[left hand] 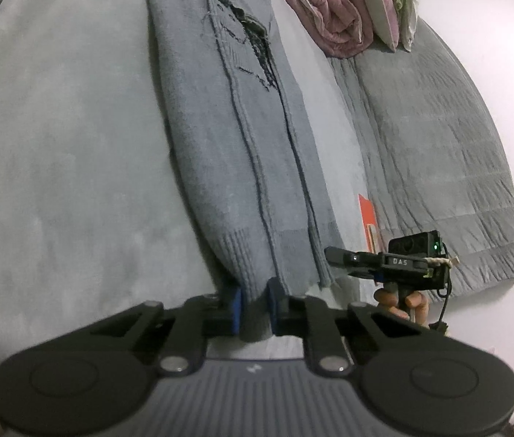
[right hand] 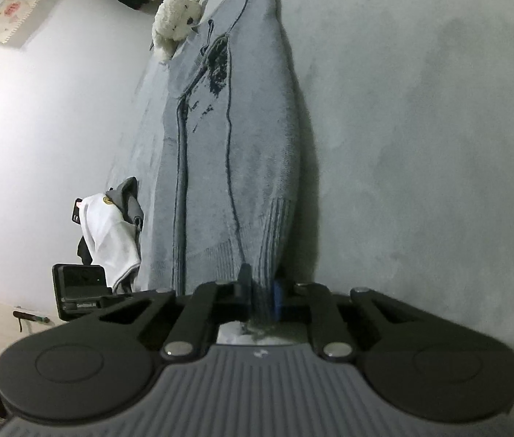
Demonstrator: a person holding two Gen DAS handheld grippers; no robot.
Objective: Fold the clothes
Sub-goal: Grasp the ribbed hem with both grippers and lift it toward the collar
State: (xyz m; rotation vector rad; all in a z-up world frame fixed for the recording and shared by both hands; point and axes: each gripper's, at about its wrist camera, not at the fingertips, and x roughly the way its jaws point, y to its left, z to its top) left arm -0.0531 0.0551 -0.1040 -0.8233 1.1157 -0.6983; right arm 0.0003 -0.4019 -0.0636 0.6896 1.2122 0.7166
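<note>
Left wrist view: left gripper (left hand: 255, 304) clamped on near ribbed hem of grey knit sweater (left hand: 227, 127), spread lengthwise on grey bed (left hand: 56, 145); right, grey quilt (left hand: 439, 145). Right gripper (right hand: 262, 300) likewise clamped on hem.

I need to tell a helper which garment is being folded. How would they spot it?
On the pale grey bed, find the long blue-grey knit sweater beside the grey quilt. Both tools, left and right, pinch its ribbed hem. Only it has dark stitched lines.
</note>
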